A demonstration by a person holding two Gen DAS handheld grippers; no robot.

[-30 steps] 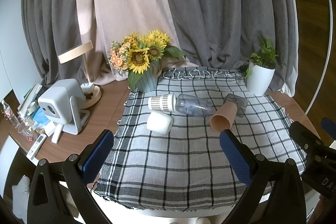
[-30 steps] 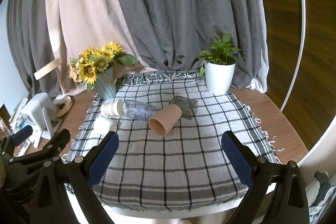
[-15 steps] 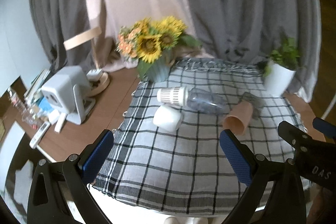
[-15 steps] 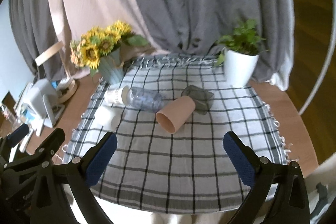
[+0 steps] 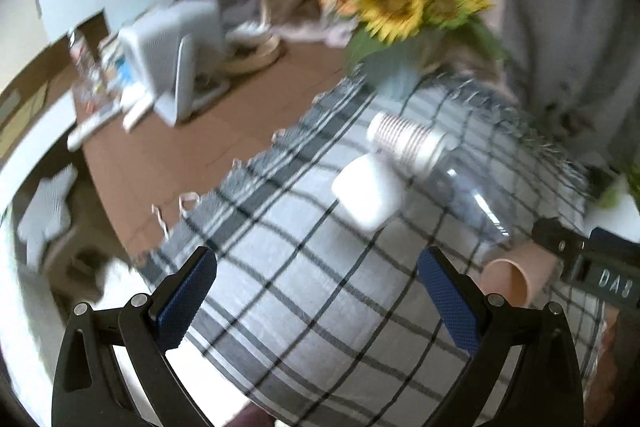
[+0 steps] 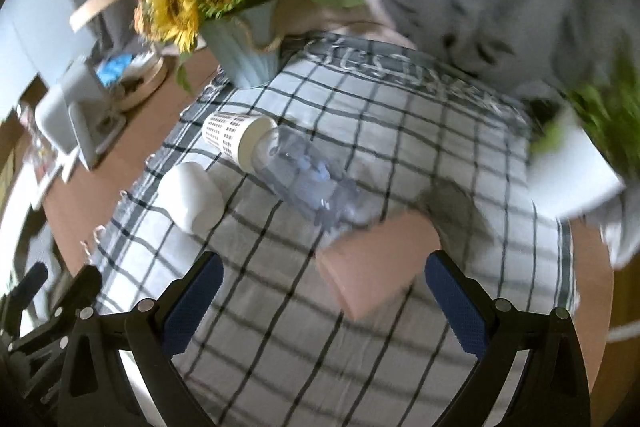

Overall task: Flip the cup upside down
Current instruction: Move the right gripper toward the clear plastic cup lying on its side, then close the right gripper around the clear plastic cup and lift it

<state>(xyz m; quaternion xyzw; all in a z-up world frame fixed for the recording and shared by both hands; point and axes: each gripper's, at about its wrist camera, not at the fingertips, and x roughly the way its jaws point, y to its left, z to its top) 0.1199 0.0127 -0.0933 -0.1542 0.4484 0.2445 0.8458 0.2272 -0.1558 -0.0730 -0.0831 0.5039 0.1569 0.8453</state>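
Observation:
Several cups lie on their sides on a checked cloth (image 6: 360,347). A tan cup (image 6: 376,267) lies just ahead of my open right gripper (image 6: 326,303), mouth toward me; it also shows in the left wrist view (image 5: 516,273). A white cup (image 5: 368,193) lies ahead of my open, empty left gripper (image 5: 318,295) and shows in the right wrist view (image 6: 194,197). A patterned paper cup (image 6: 236,137), a clear plastic cup (image 6: 308,183) and a dark grey cup (image 6: 452,207) lie behind. Both views are motion-blurred.
A sunflower vase (image 6: 248,55) stands at the cloth's far left corner. A white potted plant (image 6: 588,155) stands at the right. A white projector (image 5: 172,43), a lamp base (image 5: 248,55) and small clutter sit on the brown table (image 5: 192,147) left of the cloth.
Both grippers have moved forward and lower toward the cups, tilting leftward. The tan cup now sits close between the right fingers' line; the cups themselves have not moved.

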